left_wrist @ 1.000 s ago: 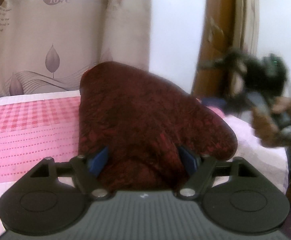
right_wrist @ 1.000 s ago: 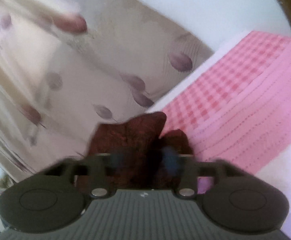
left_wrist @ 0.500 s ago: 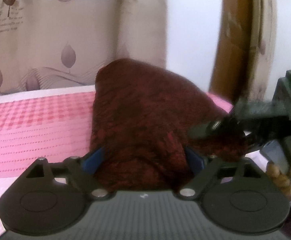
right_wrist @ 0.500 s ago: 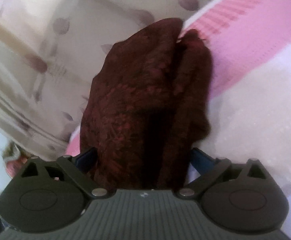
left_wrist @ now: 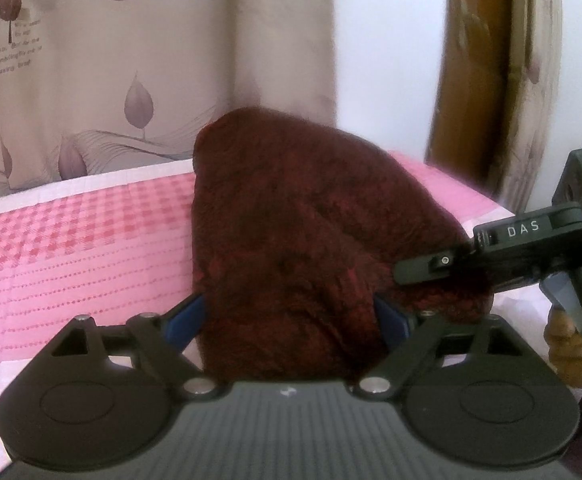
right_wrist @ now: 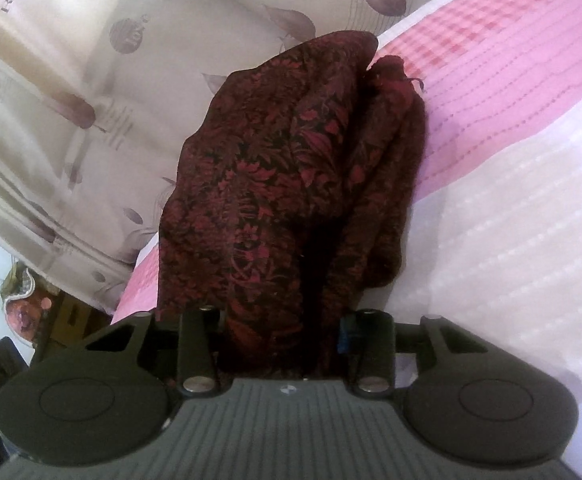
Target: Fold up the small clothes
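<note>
A dark red patterned cloth (left_wrist: 303, 220) lies bunched on the pink bedspread (left_wrist: 71, 248). My left gripper (left_wrist: 287, 316) has its jaws wide apart, with the cloth draped between the blue pads and over them. My right gripper shows at the right of the left wrist view (left_wrist: 423, 272), pinching the cloth's right edge. In the right wrist view the same cloth (right_wrist: 291, 184) hangs in folds from my right gripper (right_wrist: 279, 328), whose jaws are drawn in on it.
A beige curtain with leaf print (left_wrist: 131, 60) hangs behind the bed. A wooden door frame (left_wrist: 491, 80) stands at the right. The white quilted part of the bedspread (right_wrist: 511, 240) lies to the right of the cloth.
My right gripper has come in from the right, reached the cloth's edge and closed on it. The left gripper has stayed open around the cloth.
</note>
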Demonstrator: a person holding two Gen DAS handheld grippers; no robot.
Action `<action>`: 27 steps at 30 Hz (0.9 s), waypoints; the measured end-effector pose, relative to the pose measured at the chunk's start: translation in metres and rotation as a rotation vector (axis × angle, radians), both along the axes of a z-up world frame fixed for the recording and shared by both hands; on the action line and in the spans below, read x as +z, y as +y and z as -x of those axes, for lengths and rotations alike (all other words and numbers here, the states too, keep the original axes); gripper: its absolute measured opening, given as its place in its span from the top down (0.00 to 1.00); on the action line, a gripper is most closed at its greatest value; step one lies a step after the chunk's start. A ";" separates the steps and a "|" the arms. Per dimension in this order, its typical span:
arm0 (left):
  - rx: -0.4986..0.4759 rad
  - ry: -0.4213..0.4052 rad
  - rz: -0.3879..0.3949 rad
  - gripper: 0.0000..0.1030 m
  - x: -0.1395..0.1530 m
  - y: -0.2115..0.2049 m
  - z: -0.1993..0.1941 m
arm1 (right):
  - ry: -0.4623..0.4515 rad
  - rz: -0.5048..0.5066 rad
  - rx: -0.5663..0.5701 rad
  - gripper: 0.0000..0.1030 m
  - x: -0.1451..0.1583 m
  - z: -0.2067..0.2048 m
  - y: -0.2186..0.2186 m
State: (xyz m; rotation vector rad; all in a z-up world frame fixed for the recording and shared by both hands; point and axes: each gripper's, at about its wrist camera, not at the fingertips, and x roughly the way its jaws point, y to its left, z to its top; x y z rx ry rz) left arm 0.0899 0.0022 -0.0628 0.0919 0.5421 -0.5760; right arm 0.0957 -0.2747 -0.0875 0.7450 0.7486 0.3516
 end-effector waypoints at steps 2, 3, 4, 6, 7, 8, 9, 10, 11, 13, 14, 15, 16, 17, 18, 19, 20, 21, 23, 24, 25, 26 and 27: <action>-0.008 -0.015 -0.020 0.10 0.003 -0.001 0.002 | 0.000 0.008 0.009 0.58 0.002 0.003 -0.002; -0.011 -0.029 -0.031 0.09 0.005 -0.002 0.004 | 0.001 0.010 0.012 0.58 0.003 0.004 -0.004; -0.015 -0.046 -0.041 0.09 0.008 -0.003 0.005 | 0.001 0.012 0.015 0.59 0.004 0.005 -0.005; -0.016 -0.077 -0.061 0.08 0.013 -0.004 0.005 | -0.002 0.019 0.024 0.59 0.006 0.007 -0.008; -0.015 -0.090 -0.072 0.05 0.015 -0.005 0.003 | -0.006 0.028 0.032 0.59 0.007 0.008 -0.009; -0.011 -0.105 -0.087 0.03 0.016 -0.006 0.002 | -0.010 0.034 0.038 0.59 0.008 0.007 -0.009; -0.006 -0.119 -0.100 0.03 0.017 -0.008 -0.001 | -0.012 0.034 0.041 0.58 0.009 0.007 -0.009; 0.011 -0.131 -0.120 0.03 0.018 -0.010 -0.004 | -0.013 0.036 0.048 0.56 0.009 0.005 -0.009; 0.027 -0.134 -0.142 0.03 0.018 -0.010 -0.009 | -0.015 0.043 0.057 0.54 0.009 0.004 -0.009; 0.040 -0.124 -0.153 0.03 0.019 -0.010 -0.021 | -0.015 0.030 0.057 0.43 0.008 0.001 -0.011; 0.044 -0.113 -0.148 0.03 0.018 -0.009 -0.026 | -0.018 0.011 0.049 0.41 0.007 0.000 -0.013; 0.047 -0.102 -0.142 0.03 0.018 -0.008 -0.032 | -0.020 -0.003 0.038 0.36 0.007 0.000 -0.016; 0.053 -0.092 -0.140 0.03 0.017 -0.007 -0.037 | -0.024 -0.011 0.028 0.35 0.007 -0.001 -0.017; 0.059 -0.084 -0.139 0.03 0.017 -0.006 -0.041 | -0.027 -0.014 0.025 0.35 0.007 -0.002 -0.019; 0.061 -0.078 -0.135 0.03 0.017 -0.005 -0.045 | -0.027 -0.018 0.026 0.35 0.007 -0.004 -0.020; 0.061 -0.075 -0.132 0.03 0.016 -0.005 -0.047 | -0.026 -0.023 0.025 0.34 0.006 -0.006 -0.020; 0.062 -0.074 -0.131 0.03 0.016 -0.005 -0.049 | -0.024 -0.026 0.025 0.34 0.006 -0.008 -0.021; 0.060 -0.073 -0.133 0.03 0.015 -0.005 -0.050 | -0.024 -0.027 0.026 0.33 0.005 -0.010 -0.020; 0.055 -0.075 -0.138 0.02 0.014 -0.009 -0.050 | -0.026 -0.033 0.025 0.30 0.004 -0.012 -0.019; 0.052 -0.077 -0.142 0.02 0.014 -0.010 -0.050 | -0.024 -0.040 0.022 0.28 0.003 -0.014 -0.020; 0.050 -0.080 -0.145 0.01 0.014 -0.011 -0.052 | -0.022 -0.049 0.017 0.27 0.002 -0.015 -0.020; 0.048 -0.082 -0.148 0.01 0.013 -0.012 -0.053 | -0.022 -0.053 0.014 0.26 0.001 -0.017 -0.021; 0.045 -0.082 -0.148 0.00 0.013 -0.013 -0.054 | -0.023 -0.053 0.010 0.26 0.000 -0.018 -0.021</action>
